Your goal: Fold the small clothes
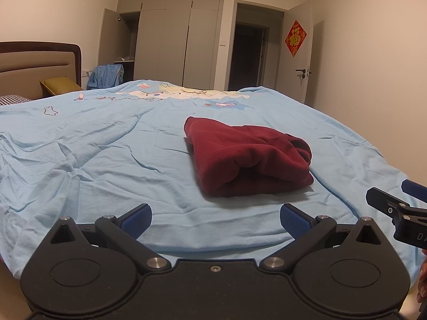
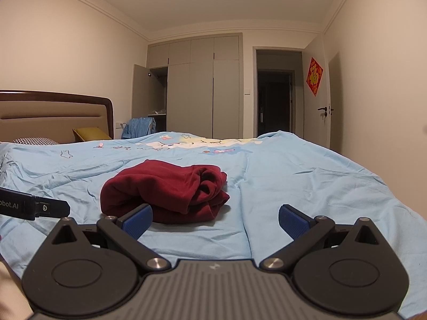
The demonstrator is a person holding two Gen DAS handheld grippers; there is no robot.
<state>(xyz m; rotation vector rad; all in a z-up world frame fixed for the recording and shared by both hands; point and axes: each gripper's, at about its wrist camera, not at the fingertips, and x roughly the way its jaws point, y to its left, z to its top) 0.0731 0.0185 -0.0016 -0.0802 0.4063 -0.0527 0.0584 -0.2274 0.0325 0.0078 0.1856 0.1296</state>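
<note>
- Bedding first: a light blue duvet cover (image 1: pixel 106 146) with cartoon prints spreads over the whole bed, wrinkled and soft, so anything pressed on it will sink a little instead of sliding cleanly.
- Dark red knit garment (image 1: pixel 248 157) lies on the duvet cover near its front edge, already doubled into a thick bundle with rounded folds. It is ahead and to the right of the left gripper, and ahead and to the left of the right gripper.
- Handling, as a judgement: it looks light, limp and slightly grippy, not fragile. Layers would likely slip over each other if only the top one is pinched, so a hold on a folded edge or corner, through all the layers, seems best.
- Left gripper (image 1: pixel 216 218) hovers above the near edge of the bed with its jaws spread wide and nothing between the blue pads.
- Right gripper (image 2: pixel 215 220) hangs just beside it, jaws equally wide apart and empty, its left pad overlapping the garment's near edge in view; contact cannot be told.
- Left wrist view shows the bundle's long flat top and its rolled near fold; the right wrist view instead shows the bunched open end, where loose layers curl.
</note>
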